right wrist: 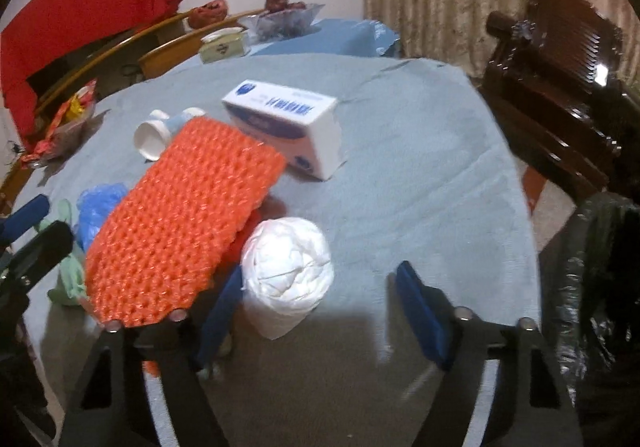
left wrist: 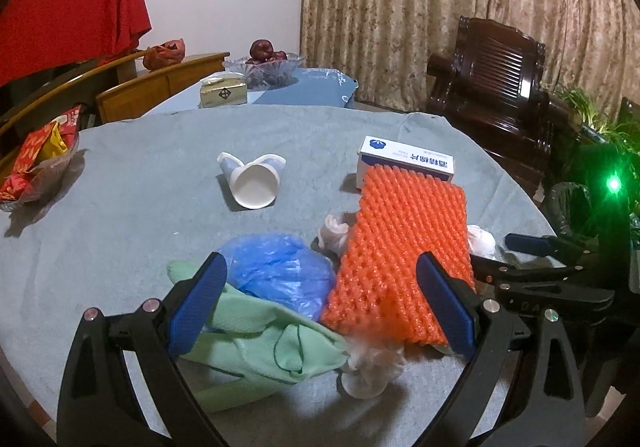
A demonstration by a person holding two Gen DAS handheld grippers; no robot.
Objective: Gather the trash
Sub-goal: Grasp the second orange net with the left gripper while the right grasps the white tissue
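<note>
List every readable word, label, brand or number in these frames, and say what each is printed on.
"酒精棉片": blue characters, seen upside down, on the white and blue cardboard box.
Smaller print and the round blue logo on that box: too blurred to read.
Red and yellow snack packets: lettering unreadable.
Pale tissue box: dark diamond mark, illegible.

The orange net (left wrist: 404, 247) hides part of the white box (left wrist: 404, 161) and tissue wads (left wrist: 334, 235). The bin bag (right wrist: 596, 259) at the table's right edge is cut off and blurred.

Dim, warm indoor light. Strong fisheye bending with black corners. Sharp in the left view, smeared by motion blur in the right. Soft shadows on the table (left wrist: 120, 231); green lamp (left wrist: 613, 183) flaring at right.
</note>
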